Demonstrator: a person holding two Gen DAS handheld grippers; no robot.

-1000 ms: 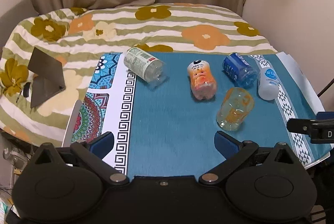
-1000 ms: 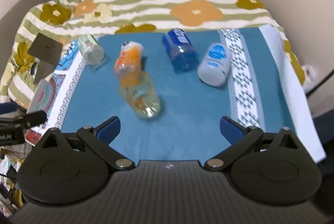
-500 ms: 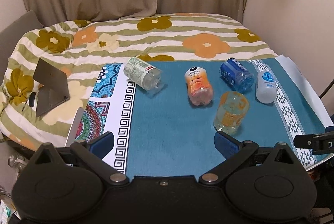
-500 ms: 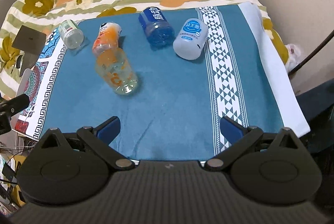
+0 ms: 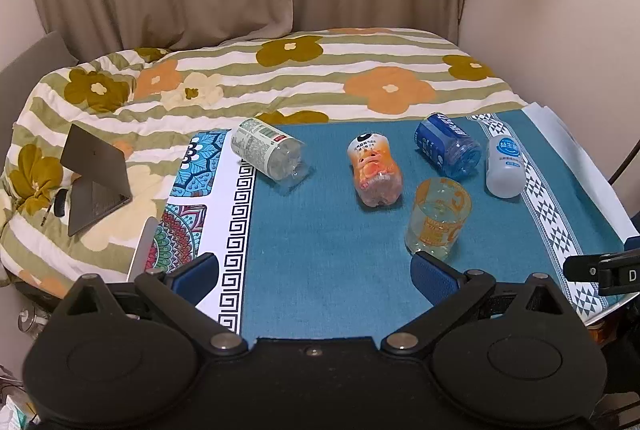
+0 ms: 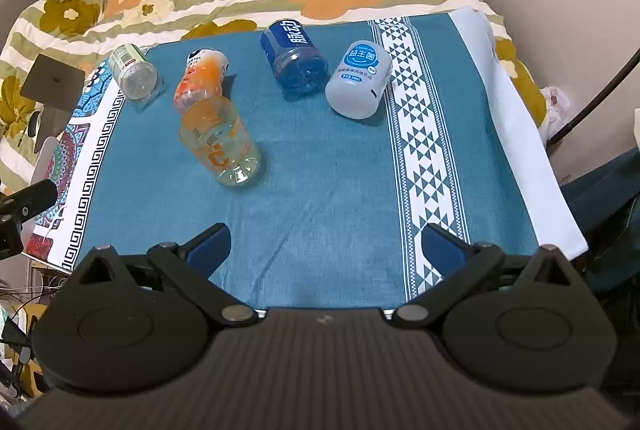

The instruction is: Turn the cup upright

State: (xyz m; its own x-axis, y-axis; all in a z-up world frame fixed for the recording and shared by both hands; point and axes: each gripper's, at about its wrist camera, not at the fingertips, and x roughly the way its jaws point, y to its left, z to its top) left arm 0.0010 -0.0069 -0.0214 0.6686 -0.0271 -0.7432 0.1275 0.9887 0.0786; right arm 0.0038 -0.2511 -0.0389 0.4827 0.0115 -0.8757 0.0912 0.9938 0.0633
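Several cut-bottle cups lie on their sides on a teal cloth (image 5: 320, 270): a clear one with orange print (image 5: 438, 220) (image 6: 218, 141), an orange cartoon one (image 5: 374, 169) (image 6: 200, 79), a dark blue one (image 5: 446, 143) (image 6: 294, 55), a white one (image 5: 505, 165) (image 6: 360, 79) and a clear green-labelled one (image 5: 268, 151) (image 6: 132, 71). My left gripper (image 5: 316, 272) is open and empty at the near edge, its right fingertip (image 5: 434, 276) just short of the orange-print cup. My right gripper (image 6: 326, 246) is open and empty, well short of all cups.
The cloth lies on a flower-striped quilt (image 5: 320, 69). A dark folded stand (image 5: 94, 175) rests on the quilt at the left. A patterned mat (image 5: 200, 189) borders the cloth's left side. Curtains and a wall stand behind. The other gripper's tip (image 5: 600, 268) shows at the right edge.
Both grippers have pulled back and up from the cloth, so the cups look smaller and farther. The cups have not moved. Both jaws stay open.
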